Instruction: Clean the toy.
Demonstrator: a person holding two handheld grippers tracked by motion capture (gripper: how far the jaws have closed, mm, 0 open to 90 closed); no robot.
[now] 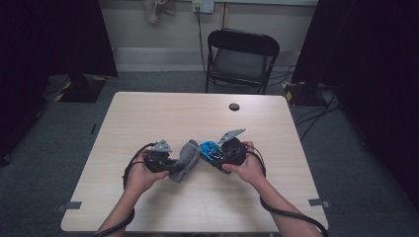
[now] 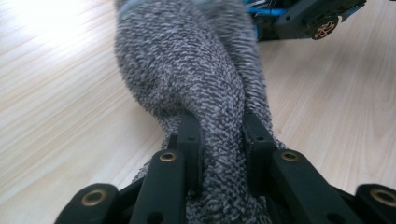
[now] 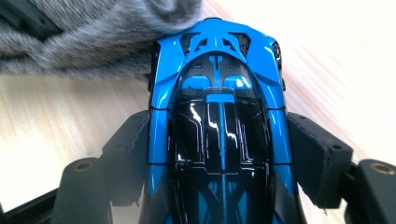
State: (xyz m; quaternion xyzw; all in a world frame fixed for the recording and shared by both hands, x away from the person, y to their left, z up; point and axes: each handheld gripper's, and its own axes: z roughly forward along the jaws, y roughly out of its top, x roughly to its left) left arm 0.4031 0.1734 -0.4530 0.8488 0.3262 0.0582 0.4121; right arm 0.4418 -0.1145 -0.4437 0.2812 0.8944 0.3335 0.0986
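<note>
Left gripper point(image 1: 170, 165), seen from the high view at mid-table: jaws clamped on a grey knitted cloth point(image 1: 185, 159), which bunches up out of them toward the right gripper point(image 1: 210, 154). In the left gripper view the two black jaws rise from the bottom edge and pinch a thick fold of the cloth point(image 2: 196, 84) between them; fabric bulges above the tips and hangs below them, a loose part lying against the light wooden table point(image 2: 60, 93). Beyond the tips, just past the top of the cloth, a blue toy car point(image 2: 299, 16) shows its dark underside and one wheel; cloth and car appear to touch there, though the contact line itself is hidden by the fabric. Right gripper view: jaws closed on the toy car point(image 3: 219, 107), one pad on each flank of the body, gripping it about mid-length, the glossy black canopy between them. One end of the car sticks out past the jaw tips and meets the grey cloth point(image 3: 93, 42), which lies straight ahead of the tips and to their left in that view. A black piece of the left gripper shows within the cloth at the upper left corner. High view again: the car point(image 1: 210, 148) sits between the two grippers, just beside the cloth, both hands close together above the table point(image 1: 197, 113).
</note>
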